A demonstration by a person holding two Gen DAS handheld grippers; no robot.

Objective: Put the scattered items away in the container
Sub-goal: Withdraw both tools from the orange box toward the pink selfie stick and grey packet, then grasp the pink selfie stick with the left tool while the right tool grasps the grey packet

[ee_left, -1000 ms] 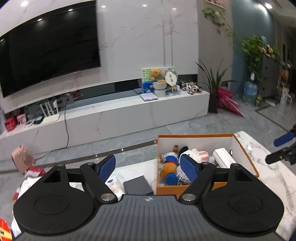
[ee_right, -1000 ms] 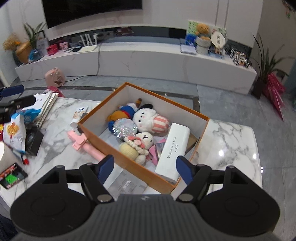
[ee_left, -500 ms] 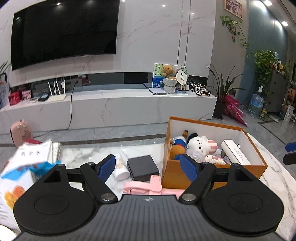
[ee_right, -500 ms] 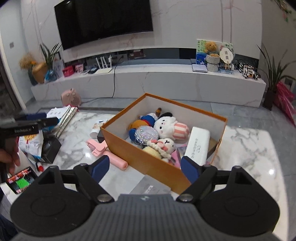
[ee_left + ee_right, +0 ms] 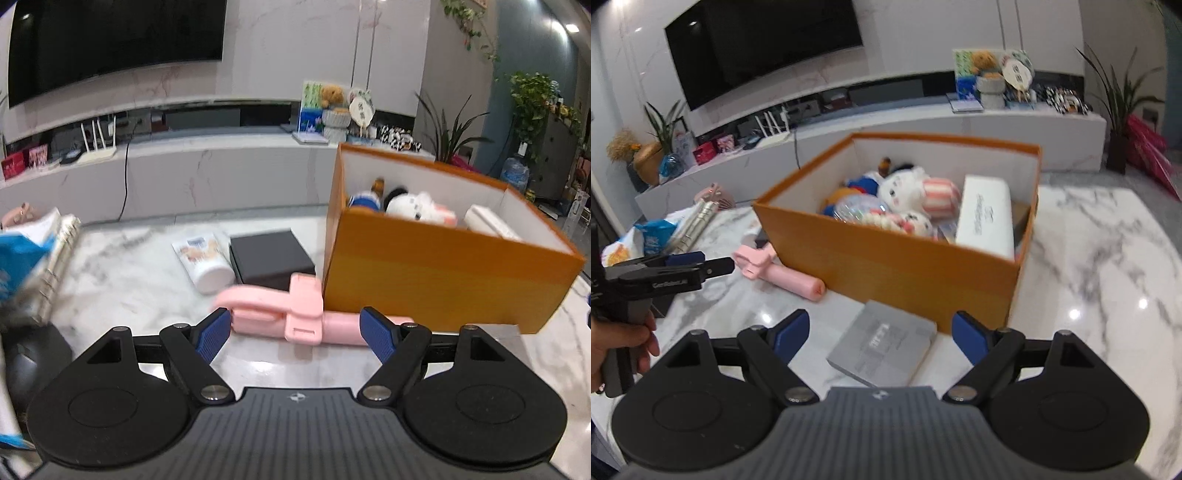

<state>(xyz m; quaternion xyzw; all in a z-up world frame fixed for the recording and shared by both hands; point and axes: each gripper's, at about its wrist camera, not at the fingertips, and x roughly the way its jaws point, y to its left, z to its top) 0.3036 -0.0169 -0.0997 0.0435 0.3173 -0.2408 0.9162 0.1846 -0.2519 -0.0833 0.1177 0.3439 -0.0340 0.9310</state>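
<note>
The orange box (image 5: 897, 258) stands on the marble table (image 5: 1108, 266), open-topped, already holding plush toys (image 5: 905, 195) and a long white case (image 5: 986, 218); these lie packed toward its near wall, leaving little free floor.

Left gripper (image 5: 297, 334): jaws spread wide, nothing between the pads. The pink handle (image 5: 291, 314) lies flat just ahead at 12 o'clock, its length running across the jaw line and its far side against the box's near wall. In my judgement the gripper is lined up on it as the next pickup; the jaws straddle the clip section rather than the ends.

Right gripper (image 5: 877, 334): its jaws have just been opening and stand apart, empty. The grey flat box (image 5: 882, 343) lies on the table at 12 o'clock, between the pads in view but not pressed, one corner close against the orange box.

Still loose, seen from the left wrist: a black box (image 5: 271, 258) at 11 o'clock and a white tube (image 5: 207, 258) beside it.

Risk: the grey box is thin and flat, so the pads may slip over it.
</note>
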